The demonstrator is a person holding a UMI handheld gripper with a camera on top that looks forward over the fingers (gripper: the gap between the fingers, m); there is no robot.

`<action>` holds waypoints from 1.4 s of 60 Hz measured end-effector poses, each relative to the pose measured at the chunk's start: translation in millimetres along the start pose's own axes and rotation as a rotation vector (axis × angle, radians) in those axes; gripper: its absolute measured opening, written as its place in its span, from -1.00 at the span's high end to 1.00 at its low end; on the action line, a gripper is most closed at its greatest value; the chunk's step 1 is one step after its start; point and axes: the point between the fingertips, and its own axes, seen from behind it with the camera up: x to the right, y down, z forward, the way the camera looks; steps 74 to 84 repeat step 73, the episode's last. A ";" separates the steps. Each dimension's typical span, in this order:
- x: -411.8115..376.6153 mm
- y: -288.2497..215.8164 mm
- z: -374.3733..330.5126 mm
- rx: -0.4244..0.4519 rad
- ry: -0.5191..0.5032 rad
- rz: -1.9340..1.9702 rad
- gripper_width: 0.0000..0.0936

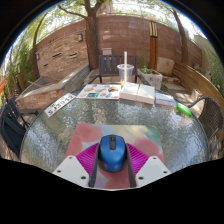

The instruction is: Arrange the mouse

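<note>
A blue computer mouse (111,152) with a dark scroll wheel sits between my gripper's fingers (111,163), pointing away from me. Both magenta pads (84,157) press against its sides, so the gripper is shut on it. Under and just ahead of the mouse lies a pink and teal mouse mat (100,133) on the round glass table (60,135). I cannot tell whether the mouse rests on the mat or hangs just above it.
Beyond the mat, at the table's far side, are a white cup (125,72), flat white books or boxes (137,94), papers (98,93) and a green item (184,109). A white keyboard-like strip (58,104) lies far left. A brick wall (60,50) stands behind.
</note>
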 end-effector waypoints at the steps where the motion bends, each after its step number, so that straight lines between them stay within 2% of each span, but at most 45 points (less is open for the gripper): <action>1: -1.4 1.9 1.7 -0.006 0.000 0.004 -0.03; 6: 0.9 8.2 -3.2 -0.026 0.027 0.009 -0.26; 11: -0.8 -8.1 -24.2 -0.010 0.046 -0.015 -0.80; 12: -1.7 -8.6 -29.0 -0.005 0.053 -0.018 -0.85; 15: -4.7 -19.6 -45.7 0.011 0.074 -0.025 -0.77; 19: -7.3 -35.2 -75.3 0.022 0.096 -0.030 -0.84; 29: -20.1 -59.8 -154.5 0.048 0.128 -0.026 -0.81; 45: -34.3 -63.6 -246.7 0.062 0.167 -0.033 -0.82; 63: -45.0 -35.2 -287.4 0.008 0.161 -0.047 -0.82; 84: -48.6 -33.2 -297.8 -0.013 0.162 -0.038 -0.82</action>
